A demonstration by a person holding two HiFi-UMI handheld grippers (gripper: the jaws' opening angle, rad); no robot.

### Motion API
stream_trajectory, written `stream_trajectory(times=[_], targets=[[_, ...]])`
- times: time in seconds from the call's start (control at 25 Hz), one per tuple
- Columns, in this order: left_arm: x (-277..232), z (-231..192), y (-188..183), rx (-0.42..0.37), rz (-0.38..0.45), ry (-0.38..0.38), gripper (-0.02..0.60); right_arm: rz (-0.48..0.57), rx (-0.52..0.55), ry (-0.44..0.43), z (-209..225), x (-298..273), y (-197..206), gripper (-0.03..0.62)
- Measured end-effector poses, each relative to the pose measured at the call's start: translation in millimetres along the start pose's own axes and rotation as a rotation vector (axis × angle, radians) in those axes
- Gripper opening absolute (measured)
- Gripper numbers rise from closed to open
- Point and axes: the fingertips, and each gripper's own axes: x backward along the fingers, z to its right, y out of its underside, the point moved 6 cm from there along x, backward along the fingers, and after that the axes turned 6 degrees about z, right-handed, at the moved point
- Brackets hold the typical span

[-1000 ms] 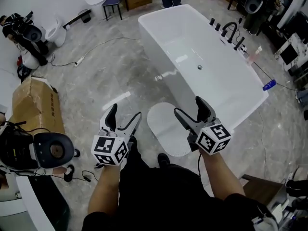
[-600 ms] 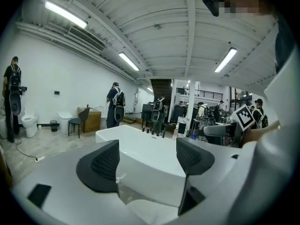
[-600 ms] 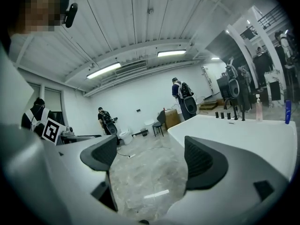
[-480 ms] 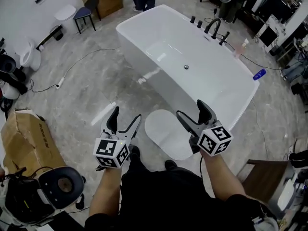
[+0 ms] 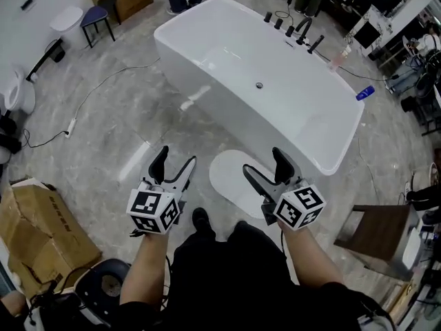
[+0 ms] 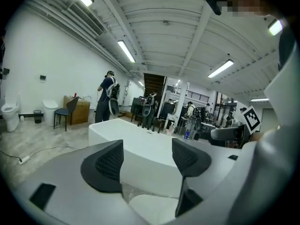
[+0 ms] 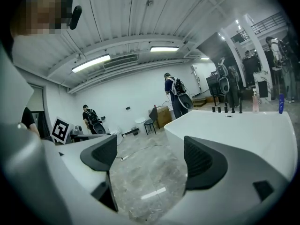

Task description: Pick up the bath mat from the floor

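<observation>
Left of the mat, the left tool (image 5: 176, 156) hovers above the floor (image 5: 103, 136). Its jaws stand apart with nothing between them, though they have just been closing a little. My call: they want plenty of width for this reach.

Centre stage, the bath mat (image 5: 229, 179) lies flat on the floor, just beside the foot of the bathtub (image 5: 289, 109). It's a white oval, thin, limp by the look of it, with no raised edge to catch.

Over its right end hangs the right tool (image 5: 262, 160), jaws spread wide and empty too.

Both tools need to drop low and come in at the near rim. One jaw should scrape under the edge, then pinch and lift evenly so the sheet doesn't fold and slip out.

That floor is glossy grey marble-look tile, hard and slick, so the mat may skate away when nudged. Behind it the tub wall is smooth gloss white and curved, so best not to knock it.
</observation>
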Motion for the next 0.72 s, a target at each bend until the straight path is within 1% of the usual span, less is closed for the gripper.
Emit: stream_trajectory(times=[0.12, 0.24, 0.36, 0.48, 0.6, 0.72], targets=[[-6.3, 3.0, 3.3, -0.002, -0.019, 0.044, 0.330, 0.016, -0.028, 0.051, 4.1, 8.9, 4.4, 0.456], [-14.3, 13.7, 8.7, -0.019, -0.047, 0.081, 0.321, 0.049, -0.025, 0.084, 8.5, 25.6, 3.4, 0.454], [-24.7, 41.8, 12.1, -0.047, -0.066, 0.129, 0.319, 0.096, -0.017, 0.129, 24.6, 53.3, -1.4, 0.454], [-36.4, 69.0, 5.2, -0.093, -0.072, 0.174, 0.318, 0.160, -0.059, 0.195, 46.9, 82.5, -7.2, 0.454], [-44.8, 87.4, 3.0, -0.122, -0.078, 0.203, 0.313, 0.215, -0.080, 0.249, 61.4, 110.3, -9.1, 0.451], [-55.2, 107.0, 2.0, -0.138, -0.078, 0.232, 0.310, 0.247, -0.082, 0.285, 73.8, 132.7, -11.7, 0.446]])
